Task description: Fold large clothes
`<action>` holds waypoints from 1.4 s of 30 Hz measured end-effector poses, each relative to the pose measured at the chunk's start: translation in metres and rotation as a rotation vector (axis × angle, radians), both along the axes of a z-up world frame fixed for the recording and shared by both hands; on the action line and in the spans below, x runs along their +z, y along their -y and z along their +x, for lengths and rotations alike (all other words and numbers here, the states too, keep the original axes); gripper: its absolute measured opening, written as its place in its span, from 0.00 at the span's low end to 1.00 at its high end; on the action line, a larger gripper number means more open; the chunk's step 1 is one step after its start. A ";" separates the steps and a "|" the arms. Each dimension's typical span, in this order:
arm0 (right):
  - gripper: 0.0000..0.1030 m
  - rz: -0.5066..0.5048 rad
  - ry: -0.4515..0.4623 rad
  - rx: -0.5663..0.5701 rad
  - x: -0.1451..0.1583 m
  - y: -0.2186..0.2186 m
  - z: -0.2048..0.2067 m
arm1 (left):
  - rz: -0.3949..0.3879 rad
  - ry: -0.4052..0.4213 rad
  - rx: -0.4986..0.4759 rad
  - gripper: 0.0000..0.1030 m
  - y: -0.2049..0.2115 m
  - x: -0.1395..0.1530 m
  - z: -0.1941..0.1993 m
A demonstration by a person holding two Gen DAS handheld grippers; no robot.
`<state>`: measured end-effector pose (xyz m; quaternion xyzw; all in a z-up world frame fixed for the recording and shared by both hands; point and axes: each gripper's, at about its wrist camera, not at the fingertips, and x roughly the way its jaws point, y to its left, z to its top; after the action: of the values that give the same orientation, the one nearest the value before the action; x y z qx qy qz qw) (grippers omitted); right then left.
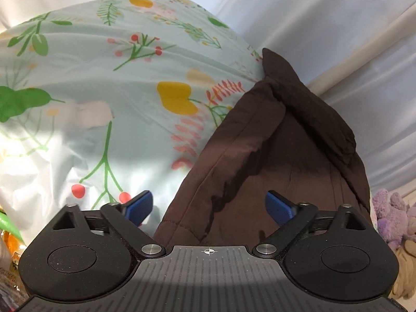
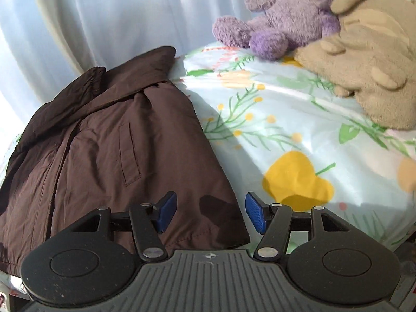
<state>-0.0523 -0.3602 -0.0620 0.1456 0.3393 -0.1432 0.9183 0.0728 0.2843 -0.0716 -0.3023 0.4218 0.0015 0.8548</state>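
Observation:
A dark brown padded jacket (image 1: 273,156) lies folded lengthwise on a bed with a pale floral sheet (image 1: 104,78). In the left wrist view its near hem runs under my left gripper (image 1: 209,206), whose blue pads (image 1: 140,208) stand wide apart above the cloth with nothing pinched. In the right wrist view the jacket (image 2: 109,150) fills the left half, a welt pocket facing up, collar at the far end. My right gripper (image 2: 211,212) hovers over the jacket's near right corner, jaws apart, and its blue pads (image 2: 253,215) grip nothing.
A purple plush bear (image 2: 280,18) and a tan plush toy (image 2: 369,59) lie on the floral sheet (image 2: 299,130) at the far right. White curtains (image 2: 104,13) hang behind the bed. The same toys (image 1: 392,215) show at the right edge of the left wrist view.

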 end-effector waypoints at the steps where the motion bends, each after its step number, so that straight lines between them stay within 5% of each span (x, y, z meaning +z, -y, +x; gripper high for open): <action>1: 0.57 0.025 -0.016 0.015 -0.003 0.003 0.003 | -0.006 -0.016 -0.004 0.80 0.000 -0.003 0.001; 5: 0.57 0.121 -0.037 0.038 -0.012 0.015 0.007 | -0.030 -0.066 -0.030 0.68 0.001 -0.010 0.006; 7: 0.48 0.153 -0.039 0.043 -0.014 0.022 0.008 | 0.000 -0.074 -0.055 0.65 0.005 -0.008 0.007; 11: 0.29 0.253 -0.039 0.116 -0.014 0.036 0.011 | 0.039 -0.097 -0.098 0.40 0.008 -0.005 0.011; 13: 0.30 0.304 -0.045 0.148 -0.015 0.042 0.014 | 0.018 -0.092 -0.119 0.28 0.006 -0.003 0.012; 17: 0.37 0.380 -0.052 0.174 -0.023 0.054 0.023 | 0.024 -0.088 -0.145 0.27 0.012 0.002 0.020; 20: 0.19 0.380 -0.037 0.195 -0.020 0.051 0.028 | 0.028 -0.108 -0.142 0.17 0.018 -0.002 0.026; 24: 0.12 0.429 0.083 0.276 0.002 0.046 0.023 | -0.006 -0.065 -0.120 0.13 0.021 0.009 0.020; 30: 0.11 0.479 0.200 0.403 0.030 0.040 0.023 | -0.103 0.042 -0.077 0.12 0.025 0.037 0.008; 42: 0.11 0.571 0.372 0.449 0.052 0.041 0.053 | -0.239 0.148 -0.009 0.12 0.027 0.075 0.017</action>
<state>0.0007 -0.4017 -0.0096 0.3405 0.2169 0.1896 0.8950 0.0893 0.2575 0.0035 -0.3993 0.3559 -0.0749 0.8416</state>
